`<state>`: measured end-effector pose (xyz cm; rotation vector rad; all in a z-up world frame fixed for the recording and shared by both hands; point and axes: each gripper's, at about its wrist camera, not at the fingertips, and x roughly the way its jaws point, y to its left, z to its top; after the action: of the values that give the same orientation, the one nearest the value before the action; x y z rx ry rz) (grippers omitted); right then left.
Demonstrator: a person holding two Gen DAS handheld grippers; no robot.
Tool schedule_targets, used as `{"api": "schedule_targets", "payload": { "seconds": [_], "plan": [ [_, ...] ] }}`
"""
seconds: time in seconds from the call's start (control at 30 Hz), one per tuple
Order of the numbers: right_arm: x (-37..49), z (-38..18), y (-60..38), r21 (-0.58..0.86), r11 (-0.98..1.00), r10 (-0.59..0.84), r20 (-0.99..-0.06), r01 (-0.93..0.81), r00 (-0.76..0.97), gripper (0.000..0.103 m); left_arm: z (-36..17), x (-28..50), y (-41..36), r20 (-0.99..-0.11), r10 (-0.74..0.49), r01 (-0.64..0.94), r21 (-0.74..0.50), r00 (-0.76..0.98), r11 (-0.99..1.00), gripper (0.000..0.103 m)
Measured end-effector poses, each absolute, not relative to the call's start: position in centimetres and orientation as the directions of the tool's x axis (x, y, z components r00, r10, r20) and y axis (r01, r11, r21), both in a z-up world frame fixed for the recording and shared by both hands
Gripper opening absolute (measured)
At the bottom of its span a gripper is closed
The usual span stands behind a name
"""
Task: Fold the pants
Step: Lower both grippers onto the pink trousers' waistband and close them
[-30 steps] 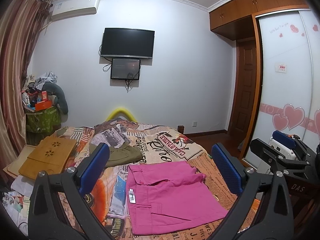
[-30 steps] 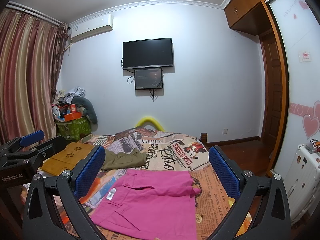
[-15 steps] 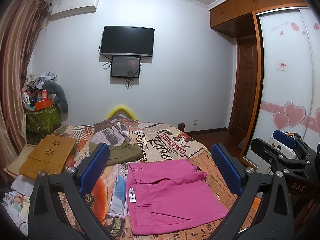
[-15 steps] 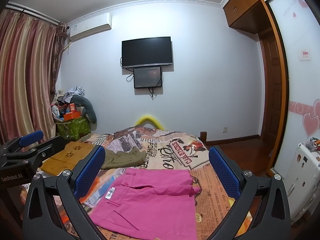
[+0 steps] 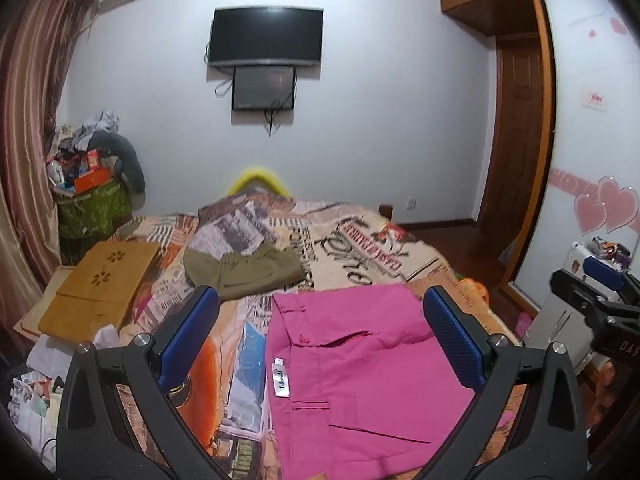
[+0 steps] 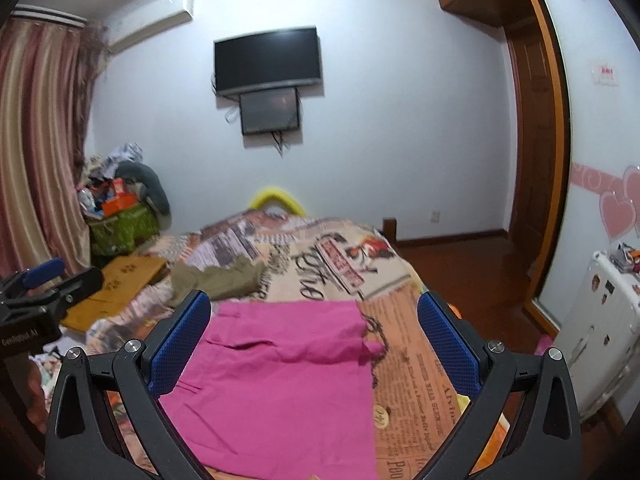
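Now both claws have dipped toward the bed [image 5: 400,248]: the left claw [image 5: 320,340] and right claw [image 6: 314,344], each spread wide and empty, hang just above the pink pants [image 5: 360,380], suggesting a grasp for the next fold.

Pink pants [image 5: 360,380] flat on bed

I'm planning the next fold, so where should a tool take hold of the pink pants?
Probably the far corners of the pink pants, with the left tool and right tool coming from the near side. Both are open; the pants lie flat, with the far edge straight and clear of the olive garment.
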<state>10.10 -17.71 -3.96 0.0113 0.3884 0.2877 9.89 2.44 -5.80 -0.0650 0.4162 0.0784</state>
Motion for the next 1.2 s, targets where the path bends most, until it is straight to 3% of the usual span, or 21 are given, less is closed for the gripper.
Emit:
{"api": "schedule_targets", "payload": {
  "seconds": [0.27, 0.47, 0.7, 0.93, 1.1, 1.2],
  "plan": [
    [14.6, -7.2, -19.4, 0.049, 0.968, 0.235, -0.505, -0.244, 0.83, 0.103, -10.5, 16.5, 5.1, -0.528, 0.089, -0.109, -0.007, 0.844, 0.994, 0.103],
    [18.6, -10.8, -20.2, 0.018, 0.968, 0.208, -0.616, -0.25, 0.76, 0.103, -15.6, 22.0, 8.2, -0.679, 0.034, -0.102, -0.06, 0.733, 0.993, 0.103],
    [22.2, -14.8, -20.5, 0.027, 0.961, 0.214, -0.709, -0.277, 0.672, 0.103, -20.0, 25.1, 9.9, -0.746, 0.071, -0.153, -0.042, 0.662, 0.987, 0.103],
    [24.5, -18.2, -21.3, 0.144, 0.94, 0.301, -0.78, -0.31, 0.549, 0.095, -22.9, 26.9, 9.5, -0.806, -0.009, -0.066, -0.06, 0.592, 0.996, 0.102],
    [25.6, -19.3, -20.9, 0.188, 0.926, 0.339, -0.797, -0.328, 0.5, 0.08, -24.0, 27.7, 8.7, -0.841, -0.05, -0.022, -0.074, 0.539, 0.997, 0.073],
    [26.6, -19.9, -20.7, 0.205, 0.92, 0.353, -0.807, -0.335, 0.474, 0.069, -24.4, 28.1, 8.2, -0.854, -0.079, -0.004, -0.094, 0.514, 0.996, 0.066]
  ]
}}
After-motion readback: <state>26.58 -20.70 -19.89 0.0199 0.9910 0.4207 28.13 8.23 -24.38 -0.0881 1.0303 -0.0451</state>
